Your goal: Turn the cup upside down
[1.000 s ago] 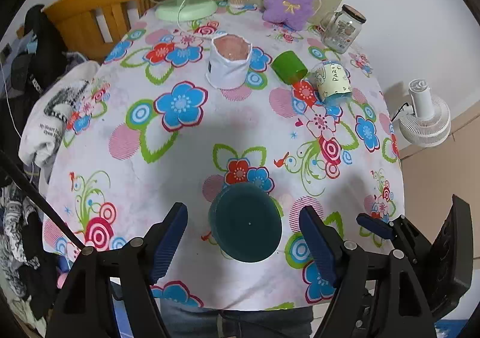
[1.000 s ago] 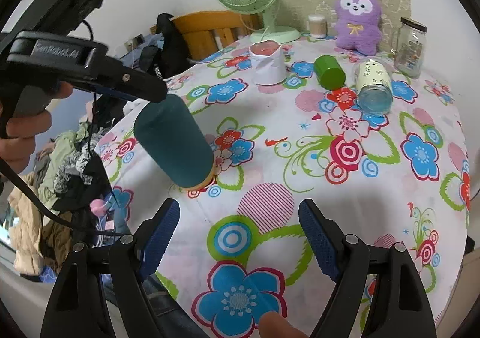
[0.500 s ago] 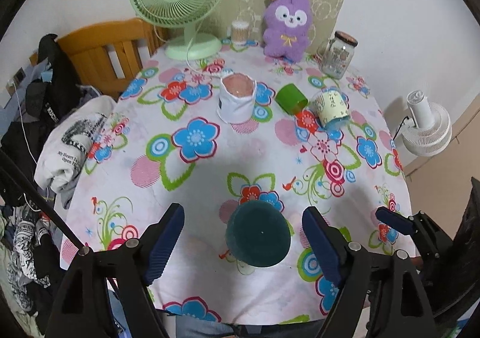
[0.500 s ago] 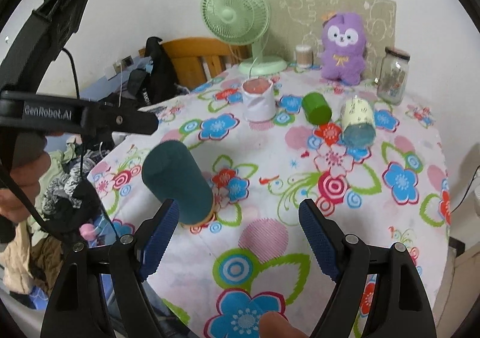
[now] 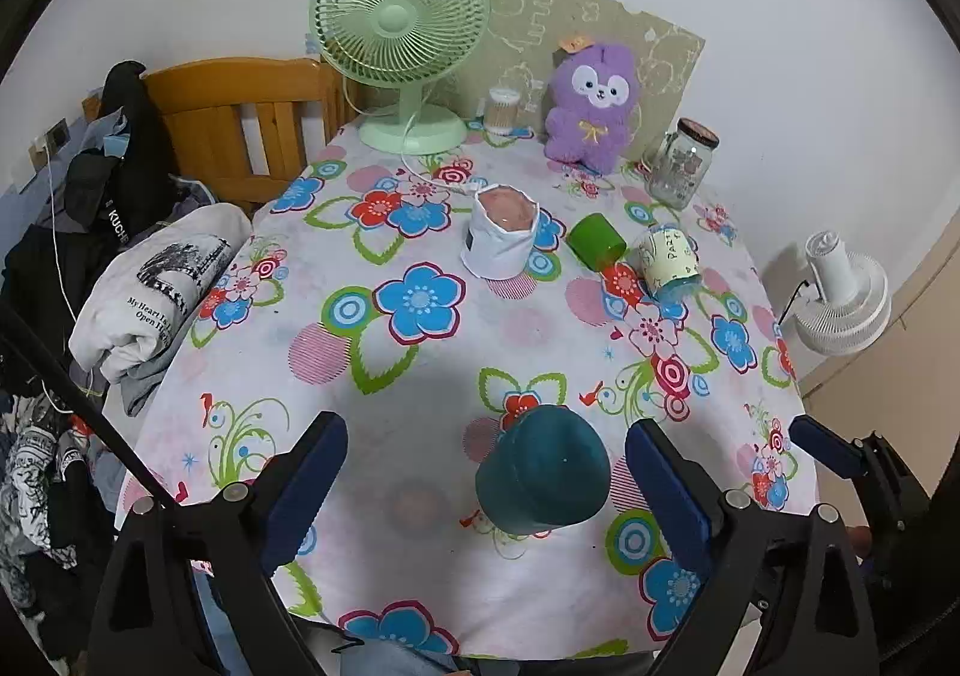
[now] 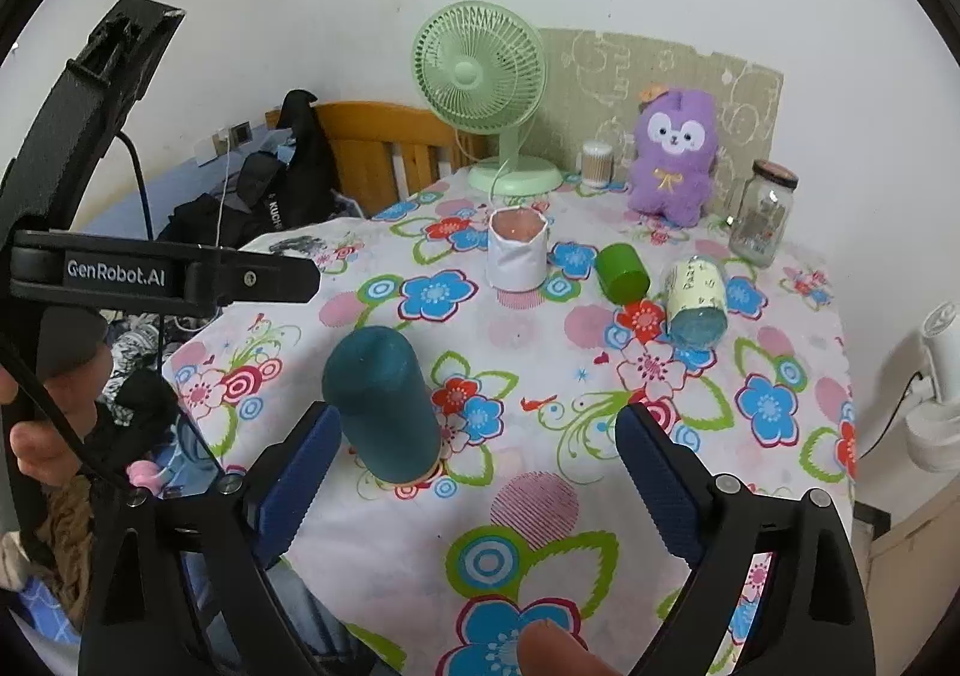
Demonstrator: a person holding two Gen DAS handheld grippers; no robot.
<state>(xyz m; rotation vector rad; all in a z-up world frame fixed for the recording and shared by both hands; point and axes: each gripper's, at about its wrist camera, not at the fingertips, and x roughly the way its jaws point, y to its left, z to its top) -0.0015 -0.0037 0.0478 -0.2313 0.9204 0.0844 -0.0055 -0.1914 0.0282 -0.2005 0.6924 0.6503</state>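
A dark teal cup (image 5: pixel 543 475) stands upside down on the flowered tablecloth (image 5: pixel 420 352), base up, near the table's front edge. It also shows in the right wrist view (image 6: pixel 384 406). My left gripper (image 5: pixel 486 490) is open and empty, raised above and behind the cup, which appears between its blue pads. My right gripper (image 6: pixel 474 490) is open and empty, and the cup stands just beyond its left pad (image 6: pixel 300 478). The left gripper's body (image 6: pixel 150 271) shows at the left of the right wrist view.
Farther back lie a green cup (image 5: pixel 594 244) and a pale printed cup (image 5: pixel 669 262) on their sides, beside a white pot (image 5: pixel 501 238). A green fan (image 5: pixel 399 40), purple plush toy (image 5: pixel 591 106) and glass jar (image 5: pixel 681 163) stand at the back. Clothes (image 5: pixel 150 280) hang off the left edge.
Both grippers have pulled back and up from the table, so the cup looks smaller and farther. The cup stays standing upside down in place.
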